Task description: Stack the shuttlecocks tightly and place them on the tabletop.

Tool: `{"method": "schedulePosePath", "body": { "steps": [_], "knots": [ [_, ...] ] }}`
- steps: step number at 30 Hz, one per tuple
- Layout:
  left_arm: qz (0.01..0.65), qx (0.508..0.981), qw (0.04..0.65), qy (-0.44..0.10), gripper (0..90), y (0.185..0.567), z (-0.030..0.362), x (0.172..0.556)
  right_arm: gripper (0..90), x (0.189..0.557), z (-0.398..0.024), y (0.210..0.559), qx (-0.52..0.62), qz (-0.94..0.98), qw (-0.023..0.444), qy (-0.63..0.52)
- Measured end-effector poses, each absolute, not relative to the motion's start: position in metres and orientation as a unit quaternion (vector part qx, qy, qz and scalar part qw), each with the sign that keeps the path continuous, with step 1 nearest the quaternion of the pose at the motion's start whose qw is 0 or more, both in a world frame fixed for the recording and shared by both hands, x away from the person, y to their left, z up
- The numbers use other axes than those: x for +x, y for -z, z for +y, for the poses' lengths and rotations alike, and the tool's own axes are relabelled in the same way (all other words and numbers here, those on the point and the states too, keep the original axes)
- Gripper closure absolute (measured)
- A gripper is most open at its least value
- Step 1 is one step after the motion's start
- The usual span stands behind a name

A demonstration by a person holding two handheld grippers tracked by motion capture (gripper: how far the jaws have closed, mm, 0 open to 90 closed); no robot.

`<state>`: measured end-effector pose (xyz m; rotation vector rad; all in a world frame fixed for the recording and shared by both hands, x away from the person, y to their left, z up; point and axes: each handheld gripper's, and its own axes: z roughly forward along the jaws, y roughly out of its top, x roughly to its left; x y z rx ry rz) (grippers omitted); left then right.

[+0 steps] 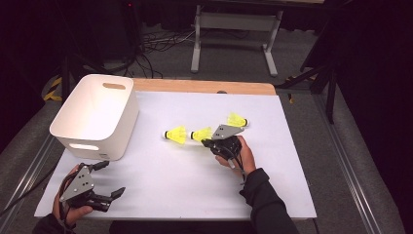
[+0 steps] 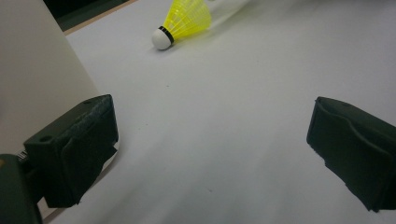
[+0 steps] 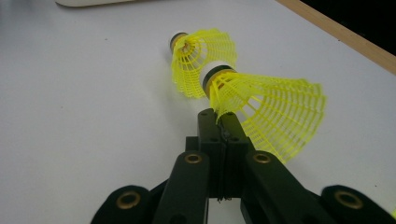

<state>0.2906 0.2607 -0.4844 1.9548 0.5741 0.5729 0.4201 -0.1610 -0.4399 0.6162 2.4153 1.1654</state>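
Three yellow shuttlecocks lie on the white table: a left one, a middle one and a far right one. My right gripper is shut on the skirt edge of the middle shuttlecock. In the right gripper view the jaws pinch the mesh, and its cork end sits right at the skirt of the left shuttlecock. Near the table's front left corner my left gripper stands open with nothing between its fingers. The left shuttlecock is well ahead of the left gripper.
A white bin with handle slots stands at the table's back left, and its wall is close beside my left gripper. A wooden strip runs along the table's far edge. Table legs and cables lie on the floor beyond.
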Motion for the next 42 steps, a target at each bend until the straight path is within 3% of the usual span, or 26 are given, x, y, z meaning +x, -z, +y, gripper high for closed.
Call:
{"method": "schedulePosePath", "body": {
  "steps": [42],
  "knots": [
    [0.226, 0.809, 0.495, -0.221, 3.3, 0.485, 0.259, 0.29, 89.5, 0.447, -0.103, 0.459, 0.222, 0.873, 0.17, -0.4]
  ]
}}
